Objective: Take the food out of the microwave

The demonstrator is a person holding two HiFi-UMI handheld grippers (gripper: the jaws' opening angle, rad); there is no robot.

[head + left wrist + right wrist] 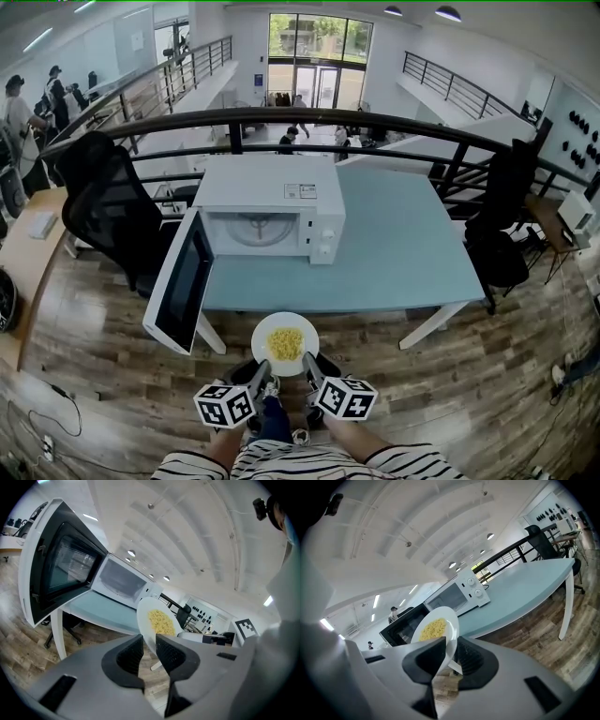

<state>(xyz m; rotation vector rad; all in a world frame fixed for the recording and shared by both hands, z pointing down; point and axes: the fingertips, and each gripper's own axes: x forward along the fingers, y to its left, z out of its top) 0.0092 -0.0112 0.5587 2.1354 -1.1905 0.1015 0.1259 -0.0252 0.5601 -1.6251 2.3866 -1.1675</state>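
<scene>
A white plate (306, 329) of yellow food (285, 342) hangs over the wooden floor, just in front of the pale blue table (403, 244). My left gripper (263, 368) is shut on the plate's near left rim and my right gripper (309, 364) on its near right rim. In the left gripper view the plate (144, 616) runs edge-on between the jaws of the left gripper (149, 651). In the right gripper view its rim (451, 620) sits between the jaws of the right gripper (451, 653). Behind it the white microwave (272, 202) stands with its door (183, 281) swung wide open and an empty turntable inside.
The open microwave door juts out past the table's front left edge. A black office chair (103, 206) and a wooden desk (28, 253) are at the left. A dark railing (281, 117) runs behind the table, and another black chair (506, 216) stands at the right.
</scene>
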